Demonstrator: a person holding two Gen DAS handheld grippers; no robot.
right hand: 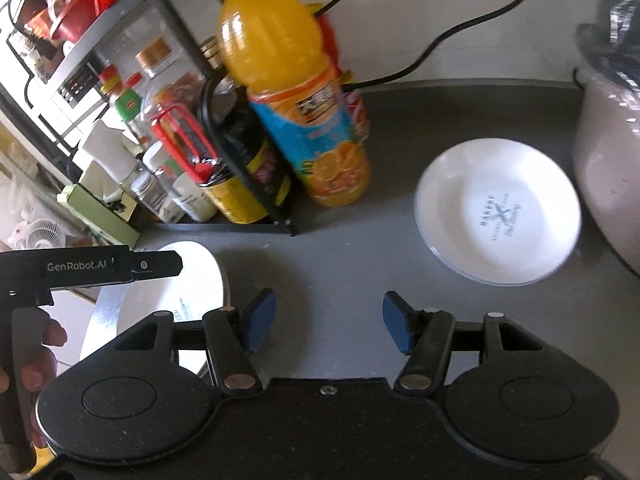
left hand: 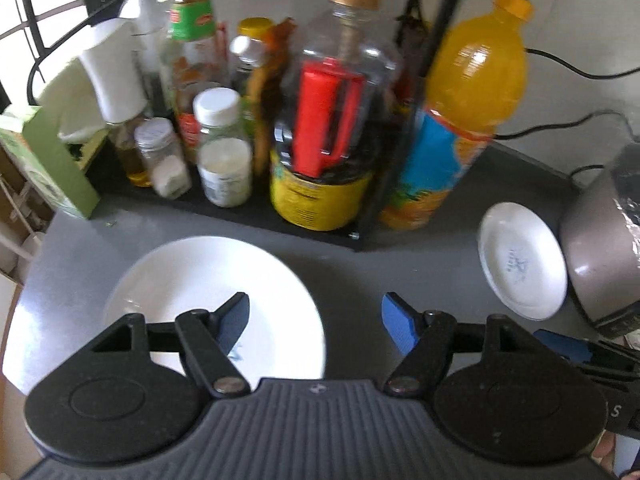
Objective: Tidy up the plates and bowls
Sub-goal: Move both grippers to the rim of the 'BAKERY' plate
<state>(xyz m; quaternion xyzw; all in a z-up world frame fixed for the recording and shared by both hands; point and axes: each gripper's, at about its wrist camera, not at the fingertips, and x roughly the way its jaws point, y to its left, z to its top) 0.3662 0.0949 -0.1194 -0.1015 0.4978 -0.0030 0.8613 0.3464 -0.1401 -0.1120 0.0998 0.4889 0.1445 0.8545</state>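
A large white plate [left hand: 208, 284] lies on the grey counter [left hand: 380, 256] at the front left. My left gripper [left hand: 316, 320] is open and empty, its left finger over the plate's right part. A stack of small white dishes [left hand: 520, 260] sits to the right, beside a grey pot. In the right wrist view the stack [right hand: 498, 210] lies ahead and to the right of my right gripper [right hand: 328, 322], which is open, empty and above bare counter. The large plate [right hand: 192, 280] shows at the left, partly hidden by the left gripper's body.
A black rack [left hand: 280, 224] with sauce bottles, jars and a big clear bottle [left hand: 324, 120] stands at the back. An orange juice bottle [right hand: 296, 92] stands beside it. A grey pot [right hand: 608, 152] sits at the right edge. Black cables run along the wall.
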